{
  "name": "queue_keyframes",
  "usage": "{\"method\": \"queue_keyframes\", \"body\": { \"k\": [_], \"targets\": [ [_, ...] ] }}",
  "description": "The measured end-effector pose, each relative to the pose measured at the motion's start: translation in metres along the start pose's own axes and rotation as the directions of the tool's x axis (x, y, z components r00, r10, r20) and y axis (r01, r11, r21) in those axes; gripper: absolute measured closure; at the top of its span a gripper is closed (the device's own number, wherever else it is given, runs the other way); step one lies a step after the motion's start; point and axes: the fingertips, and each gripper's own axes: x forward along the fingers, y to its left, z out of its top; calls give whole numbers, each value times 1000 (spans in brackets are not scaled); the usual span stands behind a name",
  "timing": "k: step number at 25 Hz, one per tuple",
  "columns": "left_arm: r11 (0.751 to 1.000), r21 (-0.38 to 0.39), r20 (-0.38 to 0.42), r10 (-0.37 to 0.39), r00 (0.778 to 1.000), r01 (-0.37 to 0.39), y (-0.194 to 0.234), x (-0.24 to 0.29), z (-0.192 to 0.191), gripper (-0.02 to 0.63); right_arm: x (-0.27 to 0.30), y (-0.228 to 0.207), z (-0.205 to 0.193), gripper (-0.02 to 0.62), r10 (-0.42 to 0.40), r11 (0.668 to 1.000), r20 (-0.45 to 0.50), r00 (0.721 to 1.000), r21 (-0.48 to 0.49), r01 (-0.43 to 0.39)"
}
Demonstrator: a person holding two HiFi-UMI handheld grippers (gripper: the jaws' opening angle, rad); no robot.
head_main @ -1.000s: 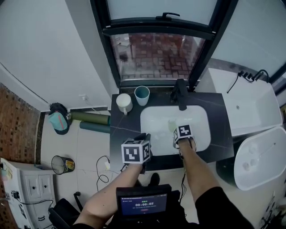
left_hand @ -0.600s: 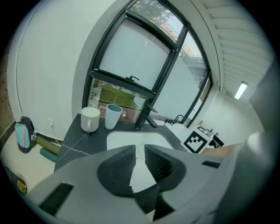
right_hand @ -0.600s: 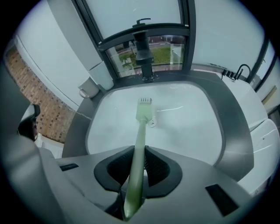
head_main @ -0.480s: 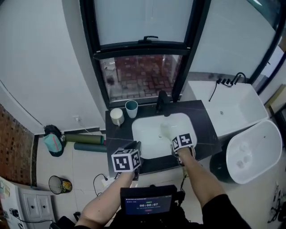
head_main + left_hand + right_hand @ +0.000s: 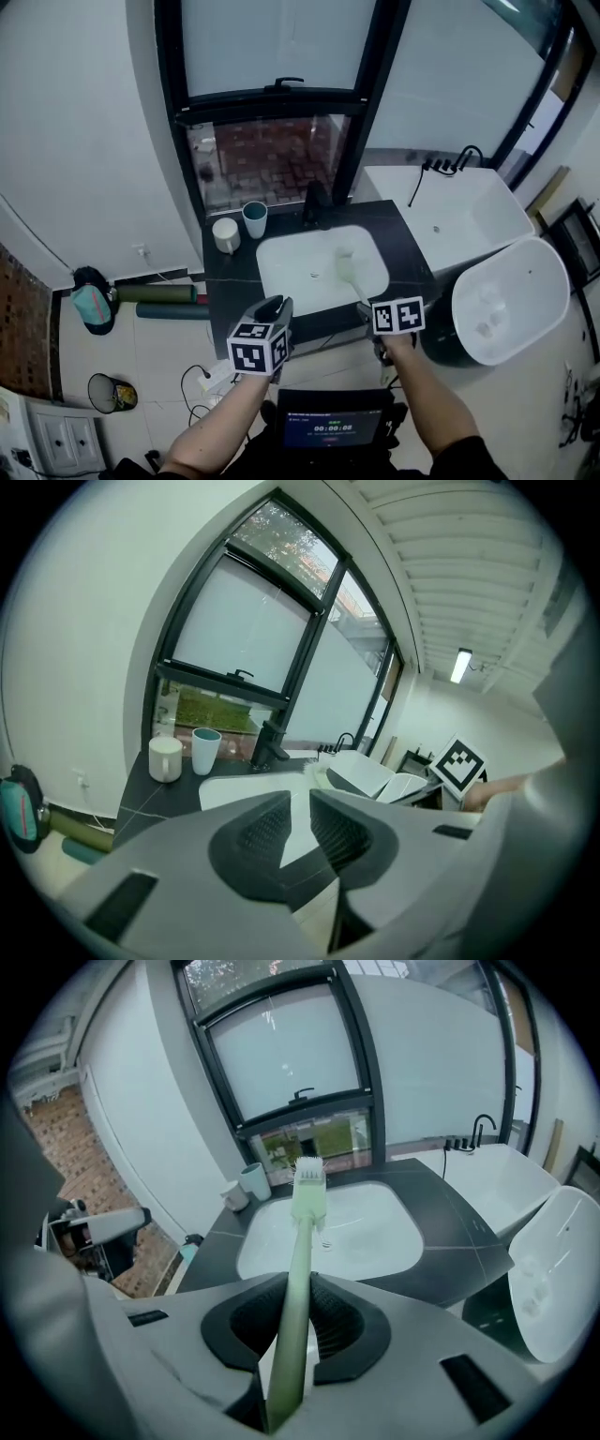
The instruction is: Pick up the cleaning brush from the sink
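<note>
A pale green cleaning brush (image 5: 352, 272) with white bristles hangs above the white sink (image 5: 291, 272). My right gripper (image 5: 372, 314) is shut on its handle, near the counter's front edge. In the right gripper view the brush (image 5: 302, 1232) runs up from between the right gripper's pads (image 5: 298, 1312), its head over the sink (image 5: 375, 1232). My left gripper (image 5: 274, 307) hovers at the counter's front left. In the left gripper view a narrow gap shows between the left gripper's pads (image 5: 300, 803), with nothing in it.
A black faucet (image 5: 316, 208) stands behind the basin. A white cup (image 5: 225, 234) and a teal cup (image 5: 254, 219) sit at the dark counter's back left. A white bathtub (image 5: 450, 206) and a white round fixture (image 5: 506, 300) lie to the right. Green rolls (image 5: 159, 293) lie on the floor.
Both grippers rose and drew back from the basin toward the person. The right one lifted the brush out of the sink. The head view shifted as well.
</note>
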Motion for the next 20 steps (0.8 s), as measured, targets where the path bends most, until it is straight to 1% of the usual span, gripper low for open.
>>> {"method": "queue_keyframes", "body": {
  "k": [2, 5, 8, 9, 12, 15, 18, 20],
  "targets": [
    [1000, 15, 13, -1, 1000, 1, -16, -11, -9, 534, -24, -1, -8, 538, 19, 1000, 44, 999, -18, -18],
    [1000, 29, 59, 1, 998, -3, -46, -24, -16, 534, -61, -9, -19, 538, 56, 998, 109, 992, -40, -52],
    [999, 37, 102, 27, 994, -31, -80, -34, -19, 535, -98, -25, -26, 538, 77, 995, 161, 984, -69, -67],
    [998, 44, 121, 41, 992, -47, -94, -39, -19, 550, -112, -30, -29, 537, 84, 994, 174, 981, -86, -70],
    [994, 69, 192, 65, 979, -80, -141, -56, -15, 554, -158, -45, -37, 537, 115, 986, 213, 970, -145, -86],
    [993, 92, 265, 53, 963, -80, -186, -70, -12, 571, -197, -61, -41, 537, 157, 977, 262, 952, -182, -111],
    [989, 116, 332, 49, 942, -93, -216, -79, -12, 582, -224, -70, -42, 537, 201, 965, 300, 932, -222, -136],
    [985, 136, 355, 51, 933, -105, -227, -84, -14, 591, -236, -71, -42, 537, 224, 958, 321, 920, -246, -147]
  ]
}}
